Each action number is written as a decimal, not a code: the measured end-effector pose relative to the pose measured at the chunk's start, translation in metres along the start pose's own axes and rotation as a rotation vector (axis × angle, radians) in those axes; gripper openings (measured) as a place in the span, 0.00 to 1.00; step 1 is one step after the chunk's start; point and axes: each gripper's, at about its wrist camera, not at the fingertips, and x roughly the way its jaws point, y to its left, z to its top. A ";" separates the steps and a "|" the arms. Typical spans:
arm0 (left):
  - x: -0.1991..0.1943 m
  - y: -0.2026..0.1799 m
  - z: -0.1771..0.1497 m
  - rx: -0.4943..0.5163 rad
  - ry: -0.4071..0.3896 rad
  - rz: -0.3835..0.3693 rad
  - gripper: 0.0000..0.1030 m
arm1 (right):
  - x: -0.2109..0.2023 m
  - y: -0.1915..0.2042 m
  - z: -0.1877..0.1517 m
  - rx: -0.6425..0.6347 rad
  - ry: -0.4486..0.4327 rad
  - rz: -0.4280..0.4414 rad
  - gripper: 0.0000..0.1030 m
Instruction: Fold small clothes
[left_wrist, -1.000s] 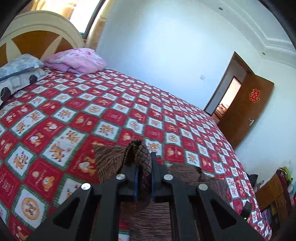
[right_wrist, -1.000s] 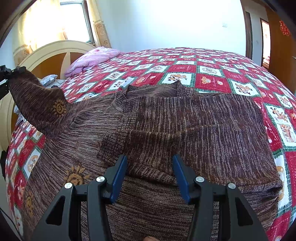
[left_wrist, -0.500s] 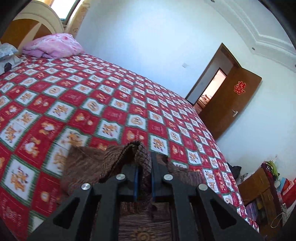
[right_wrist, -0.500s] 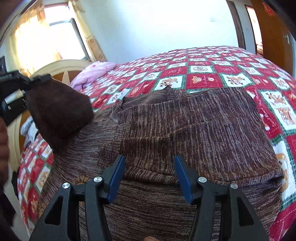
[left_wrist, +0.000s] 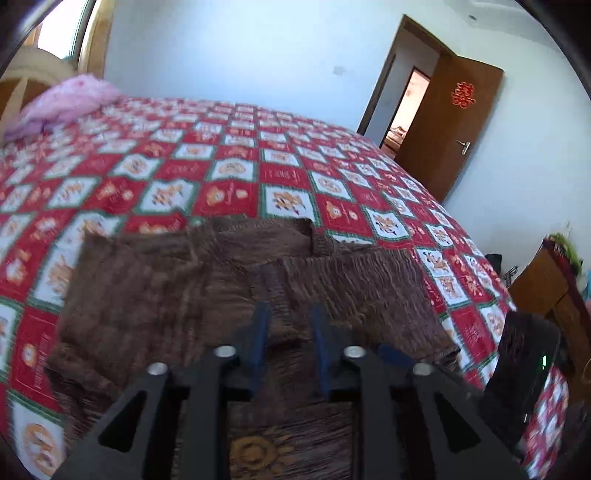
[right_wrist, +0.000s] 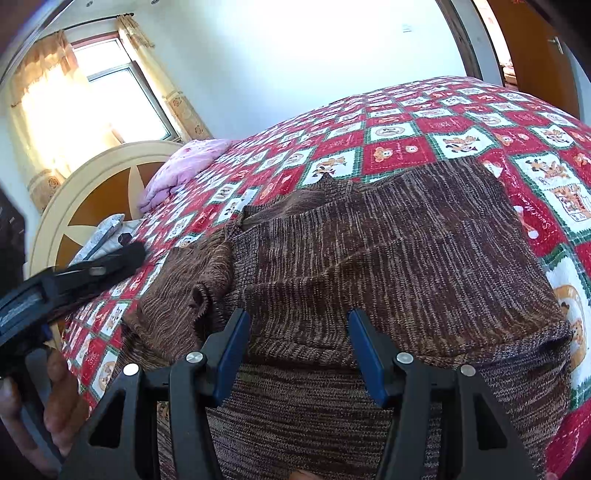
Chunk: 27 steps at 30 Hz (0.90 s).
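A brown knit sweater (left_wrist: 258, 280) with orange sun motifs lies on the red patchwork bedspread (left_wrist: 221, 173). In the right wrist view the sweater (right_wrist: 406, 258) has both sleeves folded over its body; the left sleeve (right_wrist: 192, 295) lies crumpled on its left side. My left gripper (left_wrist: 290, 325) is open and empty just above the sweater's lower middle. My right gripper (right_wrist: 299, 332) is open and empty above the sweater's hem. The left gripper also shows at the left edge of the right wrist view (right_wrist: 74, 273).
A pink pillow (right_wrist: 184, 166) and a grey pillow (right_wrist: 99, 236) lie by the cream headboard (right_wrist: 96, 177). A brown door (left_wrist: 450, 125) stands open at the far right. A wooden cabinet (left_wrist: 546, 288) stands beside the bed's right edge.
My left gripper has let go of the sleeve, which now lies folded on the sweater's body. The gripper has opened and swung right. The right gripper stays open over the hem.
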 end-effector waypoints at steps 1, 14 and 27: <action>-0.011 0.007 -0.001 0.018 -0.034 0.032 0.63 | 0.000 0.001 0.000 -0.002 -0.001 -0.002 0.56; 0.001 0.142 -0.037 0.058 0.079 0.594 0.85 | -0.016 0.023 0.004 -0.076 -0.043 -0.078 0.58; 0.004 0.165 -0.044 -0.098 0.022 0.405 0.96 | 0.096 0.148 0.008 -0.598 0.219 -0.376 0.39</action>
